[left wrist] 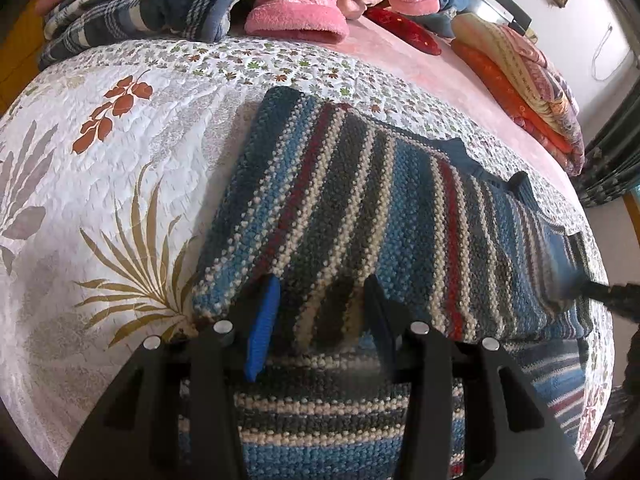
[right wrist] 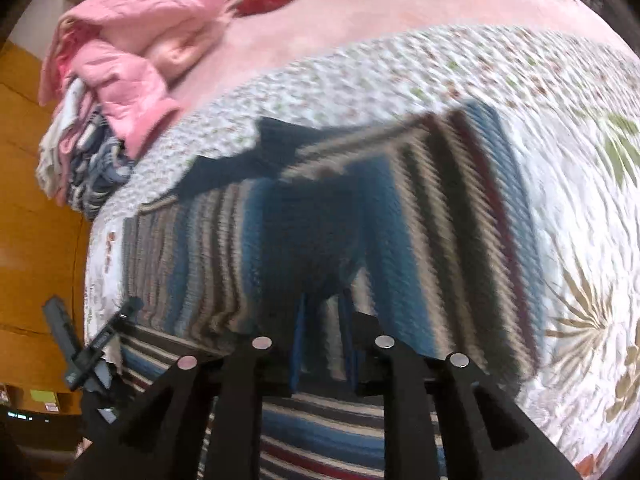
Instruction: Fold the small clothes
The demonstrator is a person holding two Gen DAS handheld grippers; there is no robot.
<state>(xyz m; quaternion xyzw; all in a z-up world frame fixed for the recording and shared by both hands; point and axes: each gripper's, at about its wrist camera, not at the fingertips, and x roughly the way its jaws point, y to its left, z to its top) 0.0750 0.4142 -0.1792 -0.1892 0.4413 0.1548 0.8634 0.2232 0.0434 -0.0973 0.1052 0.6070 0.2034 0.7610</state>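
Striped knitted sweater in blue, grey, cream and red bands lies on a white quilted bedspread with leaf and small-flower print, spread over a bed. A fold of the knit is lifted over a lower layer that runs under both claws.

Left claw: jaws spread apart, blue-padded finger on one side and dark finger on the other, with the raised edge of the sweater sitting between them. Contact on the pads is not clear; looks loosely around the fold rather than clamped.

Right claw: view is motion-blurred. Jaws stand close together with a pinch of the blue knit between them; fabric rises into a peak at the fingertips. In the left wrist view the right claw shows as a dark blurred shape at the sweater's far right edge.

Beyond the sweater: a pink fleece padded garment heaped beside a navy and white plaid blanket. A stack of folded orange and patterned quilts sits on the pink sheet, well apart from the sweater.
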